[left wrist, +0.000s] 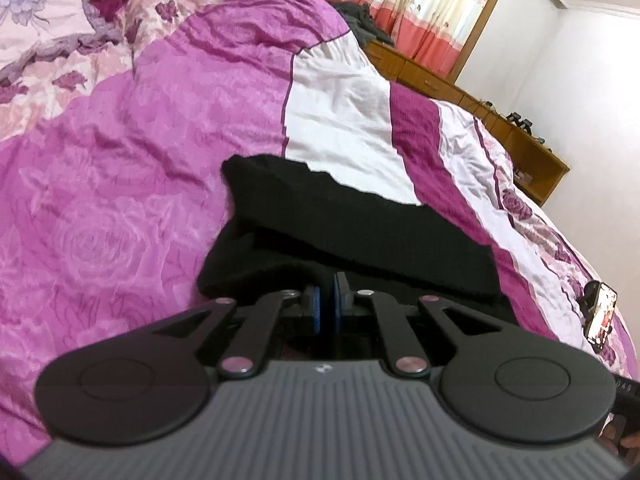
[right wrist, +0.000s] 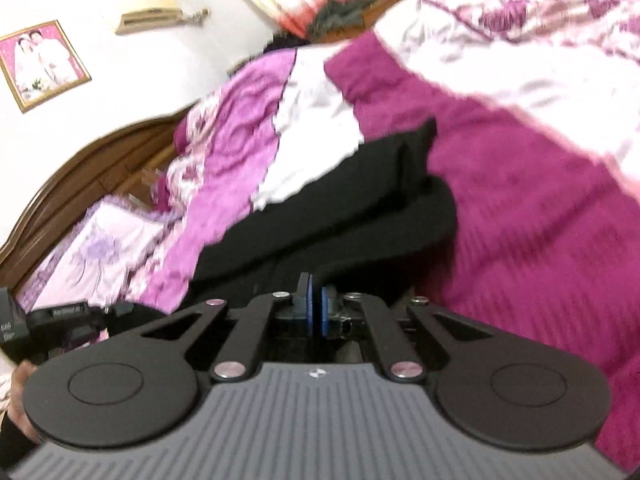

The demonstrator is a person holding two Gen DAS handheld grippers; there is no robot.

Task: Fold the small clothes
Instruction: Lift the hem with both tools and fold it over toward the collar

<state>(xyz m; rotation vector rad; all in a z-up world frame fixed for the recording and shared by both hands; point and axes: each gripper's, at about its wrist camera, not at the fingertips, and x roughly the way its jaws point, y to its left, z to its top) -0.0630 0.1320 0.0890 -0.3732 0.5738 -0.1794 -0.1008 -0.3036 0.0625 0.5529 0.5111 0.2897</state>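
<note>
Where my left gripper point(left wrist: 331, 298) meets the black garment point(left wrist: 352, 232), its blue pads point(left wrist: 316, 304) stand close together with only a narrow slit between them, and the cloth's near edge drapes over the fingertips; I appear to be pinching that edge, though the fabric hides the actual contact. Ahead of the gripper the garment lies partly folded in layers on the magenta and white floral bedspread point(left wrist: 132, 152). To the right of the gripper, at the bed's edge, a phone point(left wrist: 602, 312) rests with its screen lit.

My right gripper point(right wrist: 316, 312) likewise has its pads point(right wrist: 326, 314) nearly together at the garment's near edge point(right wrist: 340, 216); this view is blurred, so I cannot tell whether cloth is clamped. Left of it my other gripper's body point(right wrist: 60, 320) shows. Beyond, a wooden headboard point(right wrist: 92, 168) and a framed picture point(right wrist: 42, 64) are seen.
</note>
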